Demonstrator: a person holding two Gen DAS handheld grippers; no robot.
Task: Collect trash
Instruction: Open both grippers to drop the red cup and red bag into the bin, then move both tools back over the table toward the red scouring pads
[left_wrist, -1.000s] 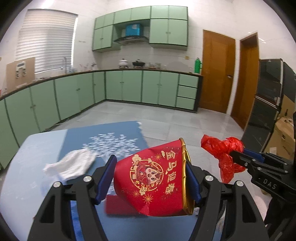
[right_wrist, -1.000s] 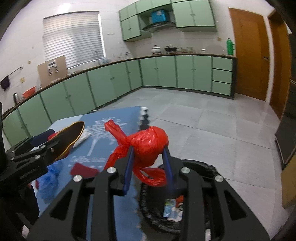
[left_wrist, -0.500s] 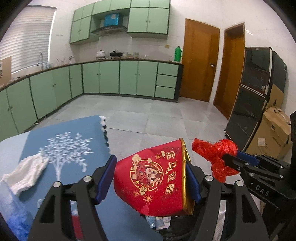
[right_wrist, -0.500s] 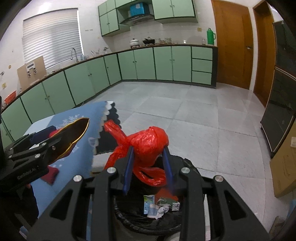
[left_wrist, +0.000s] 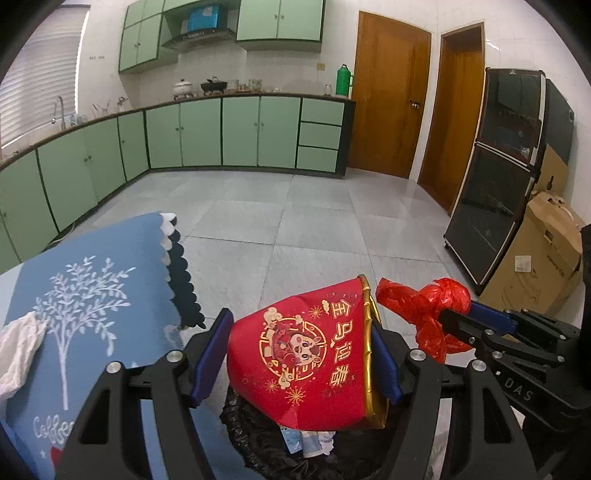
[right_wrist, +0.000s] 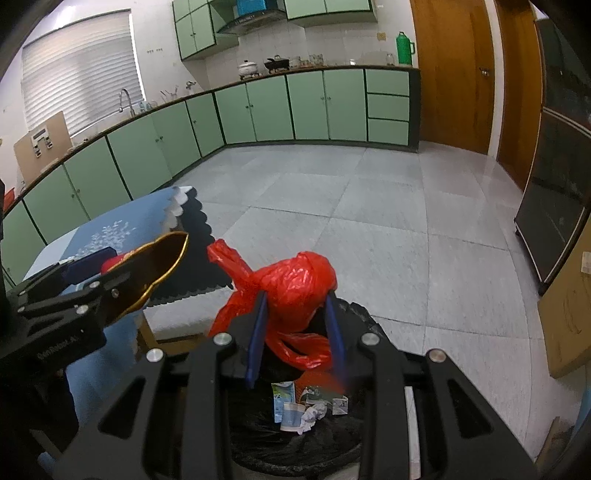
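Both grippers stay clenched on their loads: the left gripper pinches a crushed red paper cup with a gold rim across its width, and the right gripper squeezes a knotted red plastic bag between its blue pads. What has changed over the last second is where they hang. A second ago the cup sat above the blue tablecloth with the white crumpled tissue just to its left; now the cloth has slid off to the left of the view, and the black-lined trash bin fills the near centre under both claws. Scraps of paper and a small carton already lie in its bottom. The bag hangs right over the bin's mouth; the cup hangs over its left part, close to the table's edge. By my reading the carry is nearly over and the drop is the next step, with the tissue on the table left to collect. The cup, nearer the rim, looks the likelier to miss.
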